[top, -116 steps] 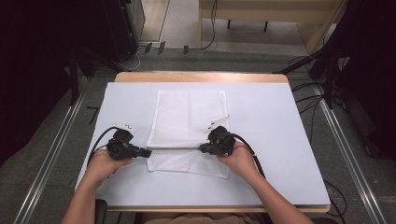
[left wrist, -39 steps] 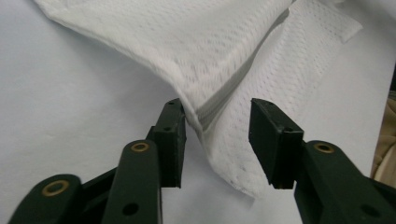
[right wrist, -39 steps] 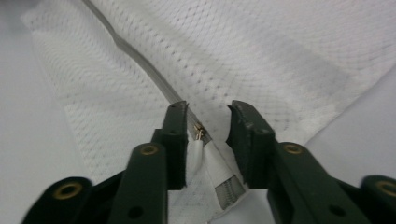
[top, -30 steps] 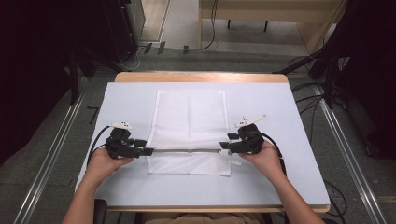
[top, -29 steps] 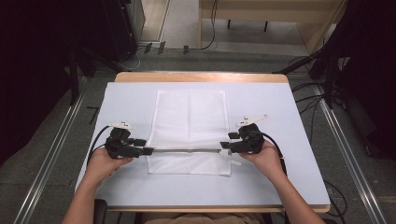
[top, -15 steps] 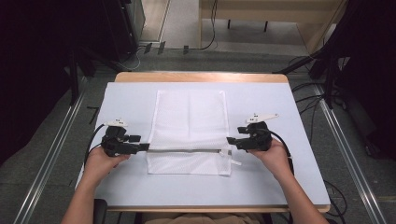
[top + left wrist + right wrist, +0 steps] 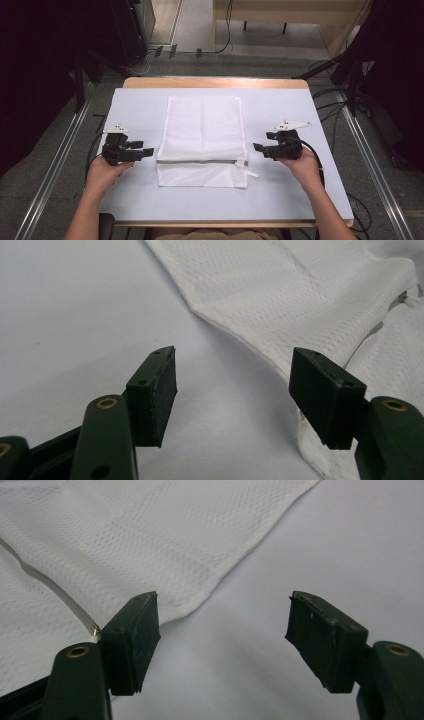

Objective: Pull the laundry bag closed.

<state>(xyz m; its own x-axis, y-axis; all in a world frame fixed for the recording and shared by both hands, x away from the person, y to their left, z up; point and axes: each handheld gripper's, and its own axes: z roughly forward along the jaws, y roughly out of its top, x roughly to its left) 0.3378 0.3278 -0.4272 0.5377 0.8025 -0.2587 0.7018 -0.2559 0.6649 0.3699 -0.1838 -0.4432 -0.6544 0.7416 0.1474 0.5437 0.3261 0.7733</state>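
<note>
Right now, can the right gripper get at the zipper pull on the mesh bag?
Probably yes. The right gripper has its jaws open beside the bag, and the zipper pull lies just below and left of it on bare table, nothing between.

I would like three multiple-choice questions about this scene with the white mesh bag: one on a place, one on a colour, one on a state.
1. Where does the mesh bag lie?
A. between the two grippers
B. left of both grippers
C. on the floor

2. What colour is the table cover?
A. red
B. pale blue
C. black

3. How are the jaws of the right gripper?
A. shut on the bag
B. shut on nothing
C. open

Answers: 1 A, the left gripper and the right one flank it. 2 B, the bare cover looks light blue. 3 C, the right gripper view shows a wide gap with nothing gripped.
</note>
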